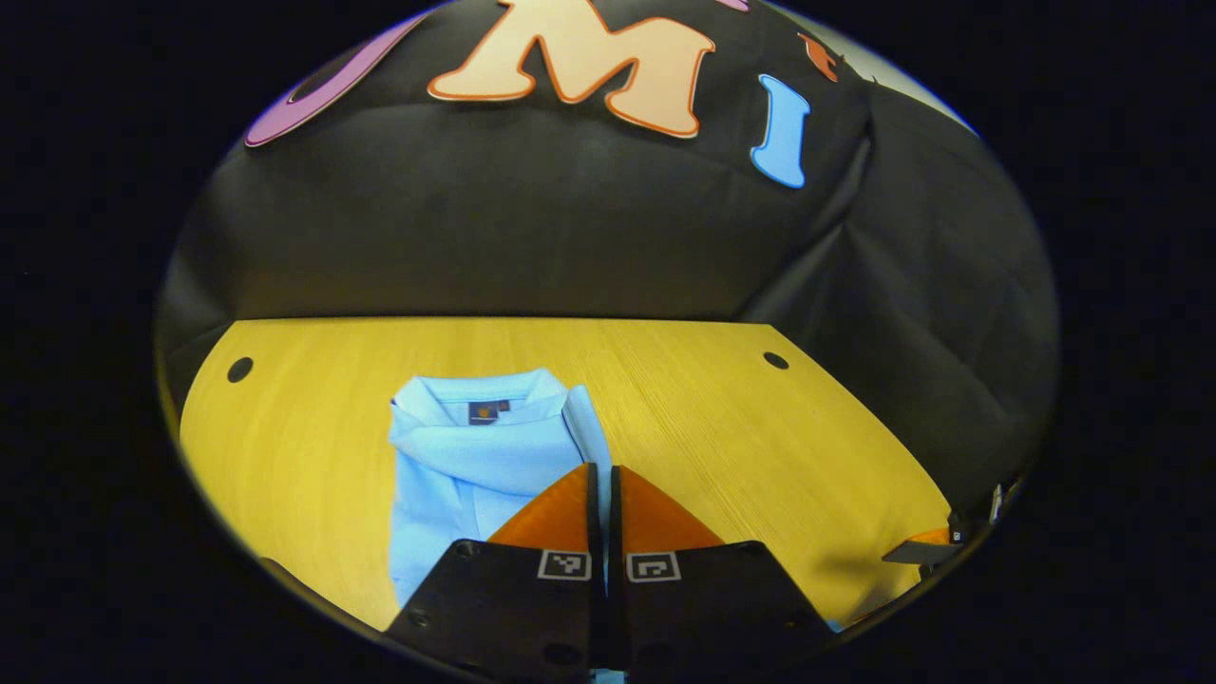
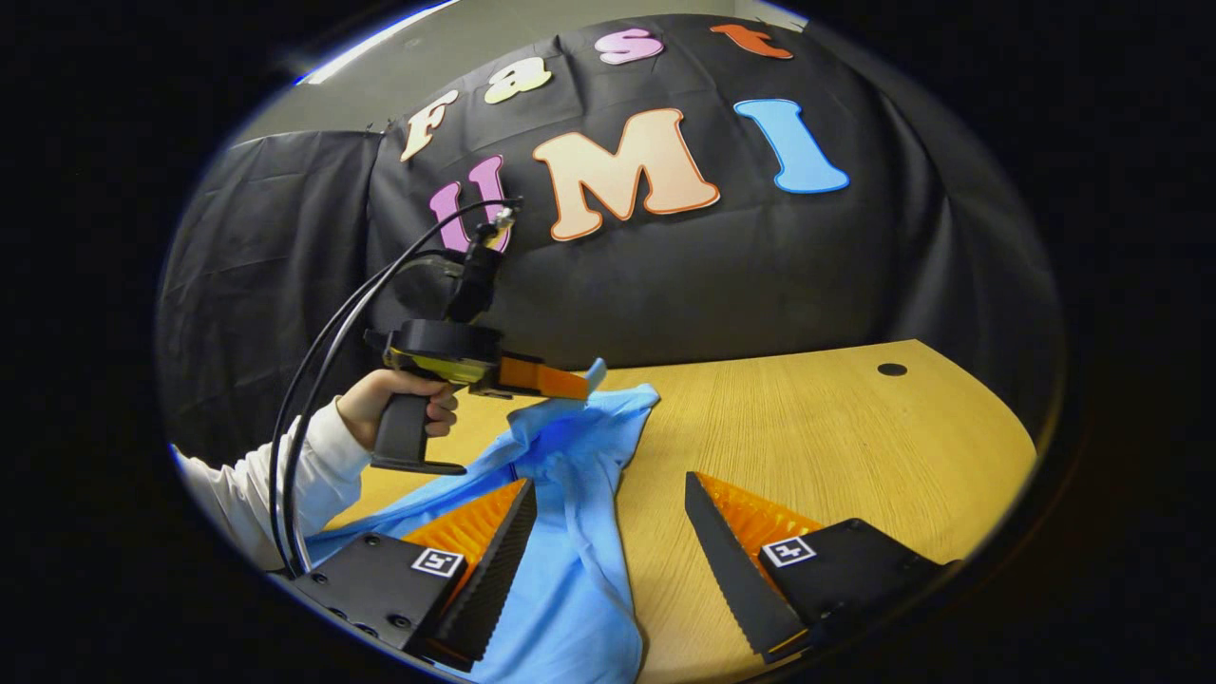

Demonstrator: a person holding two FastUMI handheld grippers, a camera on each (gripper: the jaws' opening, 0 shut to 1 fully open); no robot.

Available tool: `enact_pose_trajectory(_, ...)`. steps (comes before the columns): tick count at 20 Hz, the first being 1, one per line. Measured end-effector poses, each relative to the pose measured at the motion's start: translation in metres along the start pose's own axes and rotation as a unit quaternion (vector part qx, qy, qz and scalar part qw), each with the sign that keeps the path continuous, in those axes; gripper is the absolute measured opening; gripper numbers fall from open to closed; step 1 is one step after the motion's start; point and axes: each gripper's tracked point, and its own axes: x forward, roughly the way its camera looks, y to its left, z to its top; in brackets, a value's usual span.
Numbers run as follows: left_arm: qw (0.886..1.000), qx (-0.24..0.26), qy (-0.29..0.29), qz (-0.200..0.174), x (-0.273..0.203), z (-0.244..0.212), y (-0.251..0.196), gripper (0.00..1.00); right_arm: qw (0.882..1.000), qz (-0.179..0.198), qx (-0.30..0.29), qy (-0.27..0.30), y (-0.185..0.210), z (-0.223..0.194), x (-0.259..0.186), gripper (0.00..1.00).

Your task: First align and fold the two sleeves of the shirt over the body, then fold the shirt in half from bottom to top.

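We see the light blue shirt (image 1: 475,456) lying on the yellow wooden bench (image 1: 741,446), collar toward the far edge, with bare wood open on either side of the shirt; its neck label (image 1: 484,411) is too small to read; from the right gripper view, the left tongs (image 2: 594,377) are pressed together on a raised fold of the shirt (image 2: 570,532), gripped by a hand (image 2: 399,399) in a white sleeve (image 2: 275,484); the right tongs (image 2: 608,551) stand wide apart, one finger over the shirt, the other beside it over the bench (image 2: 855,446).
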Motion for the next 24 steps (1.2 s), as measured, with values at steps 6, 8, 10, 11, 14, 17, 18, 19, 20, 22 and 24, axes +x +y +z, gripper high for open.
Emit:
enact_pose_trajectory(6,0.998,0.047,0.027,0.014,0.023,-0.024,-0.015,0.03,1.0,-0.002,-0.004,-0.005,-0.006,0.004,-0.001,0.97)
enact_pose_trajectory(8,0.999,0.046,0.024,0.004,0.022,-0.025,-0.023,0.22,1.0,-0.006,-0.005,-0.01,-0.008,0.006,-0.004,0.98)
enact_pose_trajectory(10,0.999,0.049,0.019,0.014,0.014,-0.021,-0.02,0.52,1.0,-0.009,-0.008,-0.018,-0.009,0.012,-0.007,0.98)
enact_pose_trajectory(11,0.998,0.054,0.013,0.027,0.008,-0.017,-0.013,0.62,1.0,-0.01,-0.008,-0.021,-0.009,0.014,-0.009,0.98)
enact_pose_trajectory(14,0.996,0.065,-0.011,0.055,-0.02,-0.009,0.003,0.76,1.0,-0.01,-0.01,-0.026,-0.008,0.017,-0.013,0.98)
enact_pose_trajectory(17,0.994,0.072,-0.027,0.079,-0.061,-0.011,0.022,0.95,1.0,-0.011,-0.016,-0.02,-0.004,0.012,-0.017,0.98)
enact_pose_trajectory(18,0.994,0.07,-0.029,0.083,-0.079,-0.017,0.027,0.95,1.0,-0.009,-0.018,-0.018,0.0,0.009,-0.021,0.98)
enact_pose_trajectory(19,0.994,0.065,-0.029,0.085,-0.093,-0.023,0.03,0.95,1.0,-0.005,-0.019,-0.016,0.006,0.007,-0.026,0.98)
enact_pose_trajectory(20,0.994,0.062,-0.029,0.082,-0.111,-0.031,0.033,0.94,1.0,-0.001,-0.019,-0.016,0.011,0.006,-0.032,0.98)
enact_pose_trajectory(22,0.994,0.06,-0.023,0.09,-0.144,-0.05,0.043,0.95,1.0,0.005,-0.021,-0.017,0.021,0.002,-0.045,0.98)
enact_pose_trajectory(24,0.994,0.045,-0.015,0.099,-0.181,-0.074,0.053,0.94,1.0,0.006,-0.026,-0.009,0.028,-0.007,-0.059,0.98)
